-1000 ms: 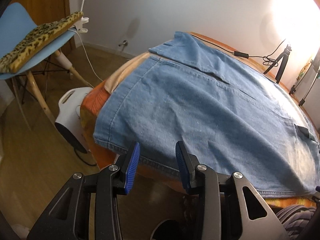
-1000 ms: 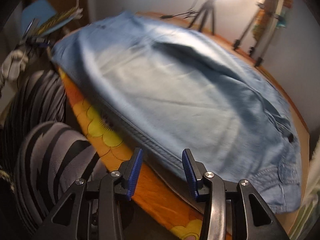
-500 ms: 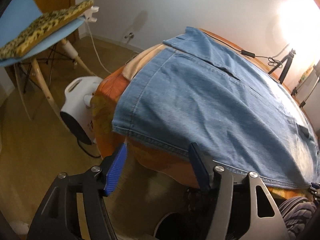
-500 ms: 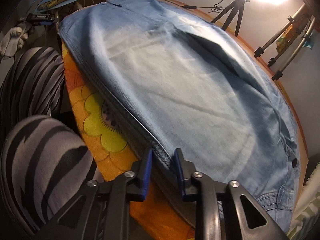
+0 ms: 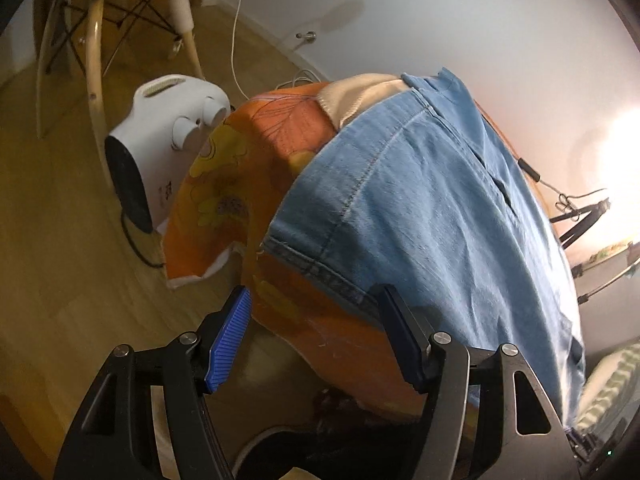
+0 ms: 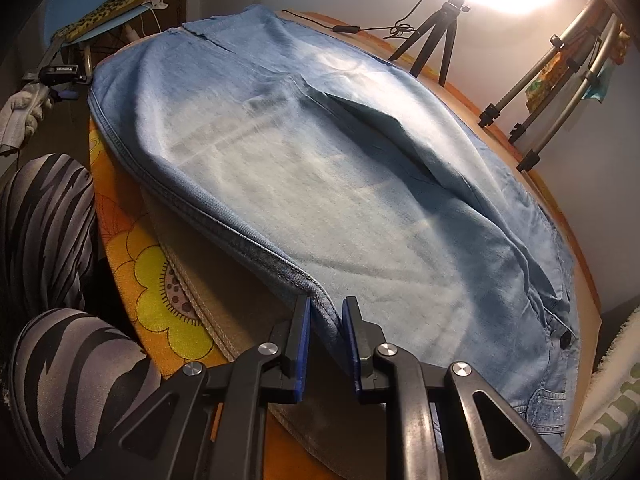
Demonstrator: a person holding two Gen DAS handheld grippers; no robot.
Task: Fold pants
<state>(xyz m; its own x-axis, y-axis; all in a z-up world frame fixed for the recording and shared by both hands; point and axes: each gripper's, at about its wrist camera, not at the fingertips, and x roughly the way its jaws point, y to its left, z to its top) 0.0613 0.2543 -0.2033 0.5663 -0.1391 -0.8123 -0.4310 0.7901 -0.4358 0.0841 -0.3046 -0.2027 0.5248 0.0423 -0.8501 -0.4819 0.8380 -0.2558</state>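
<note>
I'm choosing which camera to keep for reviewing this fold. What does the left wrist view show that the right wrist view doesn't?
Only the left wrist view shows the white fan heater on the wooden floor, and the left gripper, jaws wide apart at the jeans' hem corner. Only the right wrist view shows the right gripper closing on the hem edge, the striped trouser legs and the tripods. Both show the jeans spread on the orange flowered cloth.

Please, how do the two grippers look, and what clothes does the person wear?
Both the left gripper and right gripper have black triangular frames with cut-outs, silver rivets and blue ribbed pads. The person wears grey trousers with black zebra stripes.
</note>
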